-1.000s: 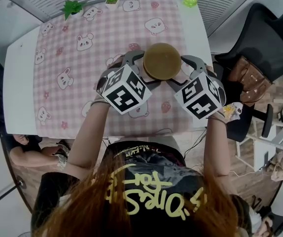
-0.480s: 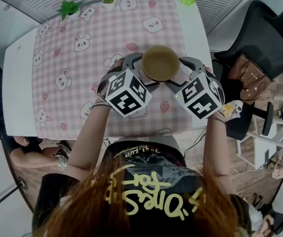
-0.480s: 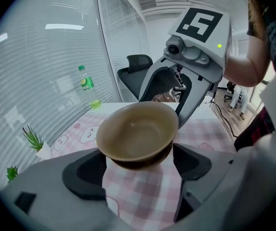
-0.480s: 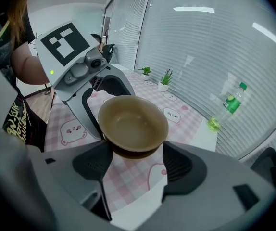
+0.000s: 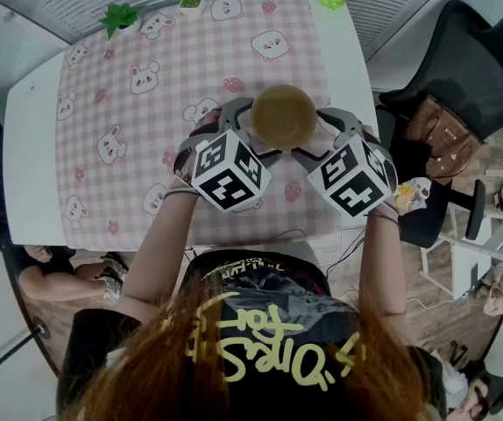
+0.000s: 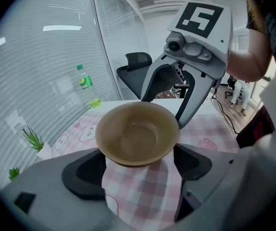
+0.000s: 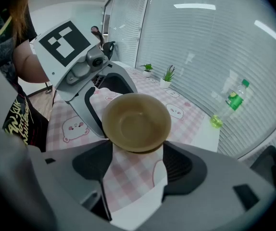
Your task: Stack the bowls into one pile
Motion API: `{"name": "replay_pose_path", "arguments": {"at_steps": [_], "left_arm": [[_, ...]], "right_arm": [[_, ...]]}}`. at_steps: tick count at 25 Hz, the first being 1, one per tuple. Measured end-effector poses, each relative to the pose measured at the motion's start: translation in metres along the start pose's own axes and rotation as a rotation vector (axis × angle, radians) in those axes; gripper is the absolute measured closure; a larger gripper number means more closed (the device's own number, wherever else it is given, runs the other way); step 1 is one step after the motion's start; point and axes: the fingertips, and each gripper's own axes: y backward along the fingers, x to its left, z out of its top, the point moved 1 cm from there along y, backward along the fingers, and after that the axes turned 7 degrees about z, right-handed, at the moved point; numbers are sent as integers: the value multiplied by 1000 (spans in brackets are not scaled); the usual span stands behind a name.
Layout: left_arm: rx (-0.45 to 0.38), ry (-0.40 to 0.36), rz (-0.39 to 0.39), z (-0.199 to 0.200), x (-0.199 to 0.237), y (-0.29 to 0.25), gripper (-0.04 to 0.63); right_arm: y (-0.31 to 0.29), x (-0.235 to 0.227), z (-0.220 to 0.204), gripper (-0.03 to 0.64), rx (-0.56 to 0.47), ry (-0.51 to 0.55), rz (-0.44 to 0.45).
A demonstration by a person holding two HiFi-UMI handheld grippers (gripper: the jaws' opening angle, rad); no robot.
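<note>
**As Jaws Part, Stacking Looks All But Done**

While a person leans over the worktop in the head view, a brown bowl sits on the checked cloth toward the worktop's right edge, flanked by the left tongs and right tongs.

The left gripper view shows that tool's jaws spread wide, having just been opening; the bowl stands at their tips, unpinched.

The right gripper view shows its jaws likewise spread, with the bowl just ahead.

No other bowl is in sight, and whether more nest inside cannot be told. The release appears to be in hand; next, both tongs would need to draw back without nudging the bowl.
</note>
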Motion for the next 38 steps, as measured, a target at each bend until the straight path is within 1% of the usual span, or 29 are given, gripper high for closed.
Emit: {"name": "replay_pose_path", "arguments": {"at_steps": [8, 15, 19, 23, 26, 30, 34, 36, 38], "left_arm": [[2, -13, 23, -1, 1, -4, 152], [0, 27, 23, -9, 1, -8, 153], [-13, 51, 32, -9, 3, -6, 153], [-42, 76, 63, -11, 9, 7, 153], [-84, 117, 84, -11, 12, 16, 153], [-136, 158, 114, -7, 19, 34, 153], [-187, 176, 186, -1, 31, 53, 153], [-220, 198, 222, 2, 38, 62, 153], [-272, 236, 254, 8, 45, 74, 156]], "right_arm": [[-3, 0, -4, 285, -11, -34, -7], [-6, 0, -8, 285, -31, -59, 2], [-5, -1, -7, 285, -47, -68, -14], [2, -1, -6, 285, -106, -72, -83], [7, -1, -12, 285, -166, -113, -131], [20, 1, -9, 285, -248, -163, -156], [37, 2, 5, 285, -317, -151, -190], [48, 0, 15, 285, -384, -143, -230], [61, -2, 26, 285, -456, -153, -258]]}}
